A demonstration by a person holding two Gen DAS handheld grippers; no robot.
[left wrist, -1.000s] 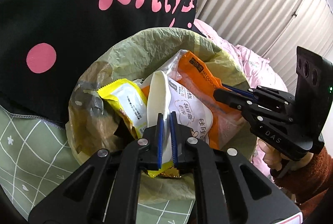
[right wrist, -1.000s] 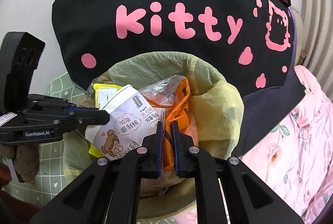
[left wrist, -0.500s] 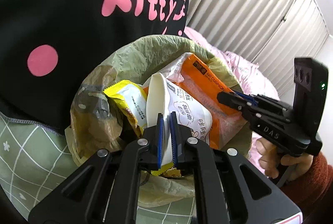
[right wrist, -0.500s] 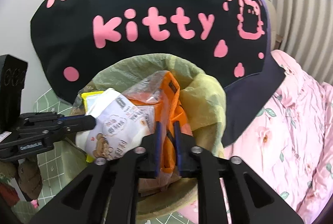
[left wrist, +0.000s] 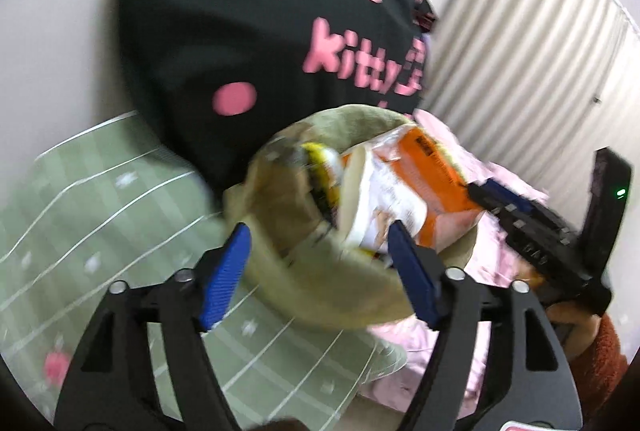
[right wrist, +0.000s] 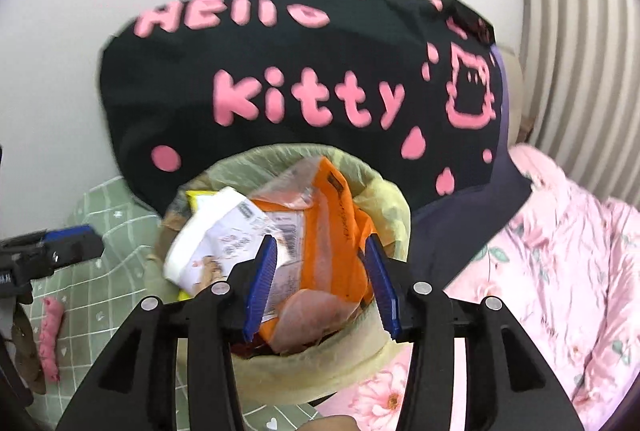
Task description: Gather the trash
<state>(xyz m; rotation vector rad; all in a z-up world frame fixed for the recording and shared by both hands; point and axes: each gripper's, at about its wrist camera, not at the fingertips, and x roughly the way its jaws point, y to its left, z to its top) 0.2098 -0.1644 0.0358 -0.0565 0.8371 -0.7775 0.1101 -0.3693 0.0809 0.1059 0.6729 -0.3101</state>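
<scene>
Withdraw both tongs straight back, clear of the bag rim — avoid snagging the liner or dragging wrappers out. Left tongs [left wrist: 316, 267] spread wide, gripping nothing. Right tongs [right wrist: 322, 281] likewise wide apart, empty. White paper cup [left wrist: 372, 207] and orange wrapper [right wrist: 328, 227] rest inside the lined trash bin [right wrist: 384, 199] — cup between the left pads, wrapper between the right pads, contact uncertain under blur.

- The bin liner [right wrist: 384, 199] is showing thin, crinkled, matt plastic.
- The orange wrapper [right wrist: 332, 243] is gleaming as glossy plastic film.
- The white cup [left wrist: 376, 199] is looking like smooth printed paper.
- The black pillow [right wrist: 280, 71] is showing soft matt cloth.
- The pink quilt [right wrist: 560, 263] is lying as lightly sheened, wrinkled fabric.
</scene>
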